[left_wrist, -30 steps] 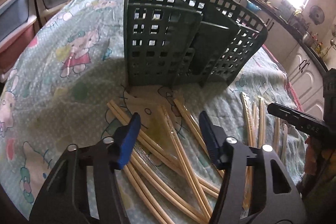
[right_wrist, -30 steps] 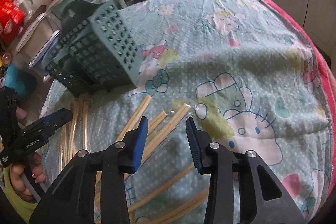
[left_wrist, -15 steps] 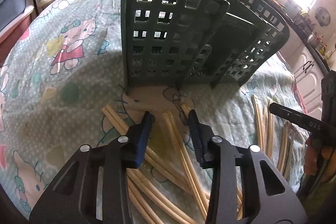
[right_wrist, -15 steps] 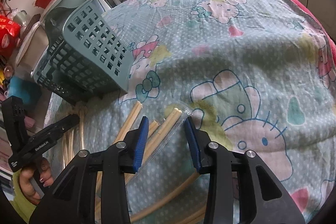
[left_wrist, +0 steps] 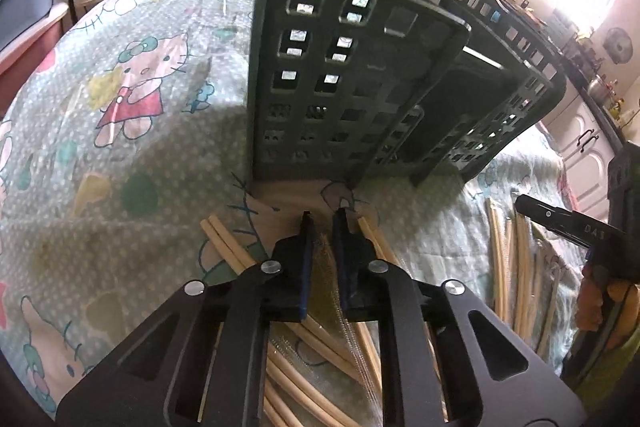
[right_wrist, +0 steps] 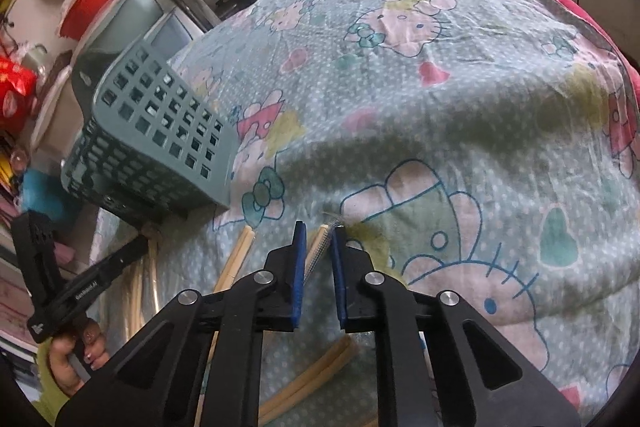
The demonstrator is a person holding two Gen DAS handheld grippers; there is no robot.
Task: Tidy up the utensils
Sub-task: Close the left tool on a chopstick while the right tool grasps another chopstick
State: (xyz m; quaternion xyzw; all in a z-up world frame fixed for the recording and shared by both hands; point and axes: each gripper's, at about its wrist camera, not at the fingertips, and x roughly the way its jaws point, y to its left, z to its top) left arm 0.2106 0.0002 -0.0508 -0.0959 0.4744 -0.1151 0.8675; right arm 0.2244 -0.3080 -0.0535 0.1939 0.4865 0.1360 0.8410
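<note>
L tongs [left_wrist: 323, 223] closing on wrapped chopsticks [left_wrist: 325, 267] w/ pads touching, just before green utensil basket [left_wrist: 360, 75]. R tongs [right_wrist: 319, 235] closing on another wrapped pair [right_wrist: 320, 247] on table cloth [right_wrist: 460, 107].

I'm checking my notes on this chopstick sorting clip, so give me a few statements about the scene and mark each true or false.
1. The green holder stands upright on the cloth. True.
2. The holder is already full of chopsticks. False: none show inside it.
3. Wrapped chopsticks lie between the closing jaws of the right gripper. True.
4. The cloth is plain white. False: it is pale green with cartoon cats.
5. The left gripper hangs above the holder. False: it is down at the chopsticks in front of it.
</note>
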